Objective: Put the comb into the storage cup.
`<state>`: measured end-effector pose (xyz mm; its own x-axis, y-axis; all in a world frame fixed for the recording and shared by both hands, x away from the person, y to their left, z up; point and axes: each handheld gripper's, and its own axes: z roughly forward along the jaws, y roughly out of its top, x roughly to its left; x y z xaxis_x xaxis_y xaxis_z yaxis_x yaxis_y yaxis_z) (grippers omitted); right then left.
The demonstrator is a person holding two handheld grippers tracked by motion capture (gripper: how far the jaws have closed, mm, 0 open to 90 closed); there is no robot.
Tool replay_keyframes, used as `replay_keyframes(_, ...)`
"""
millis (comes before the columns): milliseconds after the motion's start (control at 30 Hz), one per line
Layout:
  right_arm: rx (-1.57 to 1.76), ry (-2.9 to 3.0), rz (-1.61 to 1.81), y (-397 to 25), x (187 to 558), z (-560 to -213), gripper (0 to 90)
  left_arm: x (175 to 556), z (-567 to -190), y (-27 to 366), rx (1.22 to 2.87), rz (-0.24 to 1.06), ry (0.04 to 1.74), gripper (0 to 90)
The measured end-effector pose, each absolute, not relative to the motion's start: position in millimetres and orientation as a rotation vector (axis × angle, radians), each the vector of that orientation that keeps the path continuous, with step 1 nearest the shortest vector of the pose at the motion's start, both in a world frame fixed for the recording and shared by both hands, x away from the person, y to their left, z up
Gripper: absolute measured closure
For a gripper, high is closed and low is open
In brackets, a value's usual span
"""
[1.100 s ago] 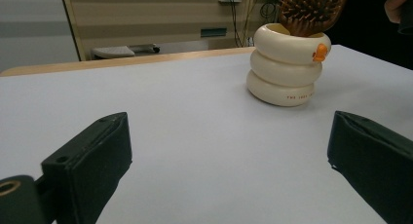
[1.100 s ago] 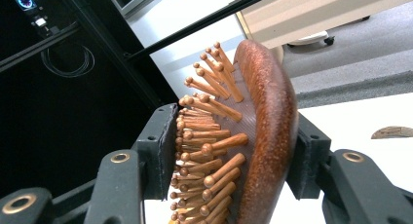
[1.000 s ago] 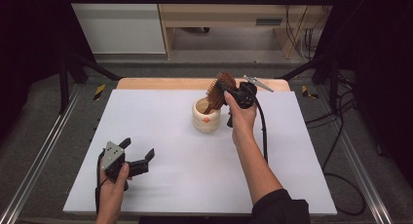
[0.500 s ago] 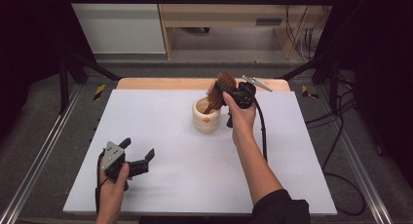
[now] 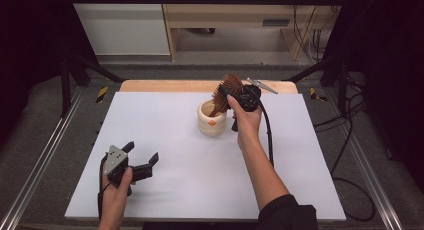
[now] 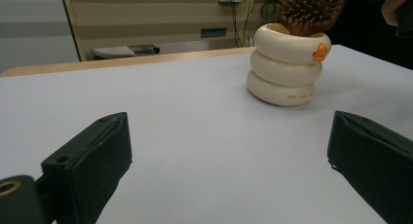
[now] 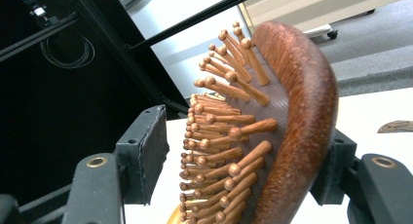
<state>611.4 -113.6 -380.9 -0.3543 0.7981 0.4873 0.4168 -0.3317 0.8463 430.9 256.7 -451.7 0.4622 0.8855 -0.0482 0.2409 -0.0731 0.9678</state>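
A wooden hairbrush (image 5: 231,86) leans with its handle inside a cream ringed cup (image 5: 212,119) that carries a small orange mark. My right gripper (image 5: 226,93) is at the brush head, above and right of the cup. In the right gripper view the jaws stand on either side of the hairbrush (image 7: 292,112): one pad lies against its back, while a narrow gap separates the other from the bristle tips, so my right gripper (image 7: 248,156) is open. My left gripper (image 5: 143,152) rests open and empty near the front left of the white table (image 5: 175,190), facing the cup (image 6: 287,63) and brush (image 6: 311,7).
A wooden strip (image 5: 165,85) runs along the table's far edge. Metal rails (image 5: 45,155) and black frame posts (image 5: 65,70) flank the table. The right gripper's cable (image 5: 270,140) trails along the forearm. White table surface lies between the left gripper (image 6: 229,151) and the cup.
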Motion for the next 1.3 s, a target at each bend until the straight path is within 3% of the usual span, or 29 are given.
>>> replay_keyframes(1300,1.538,1.62,1.655,-116.4,609.8,-378.9,16.2,431.0,-451.8,256.4,1.593,0.726,1.006,2.5)
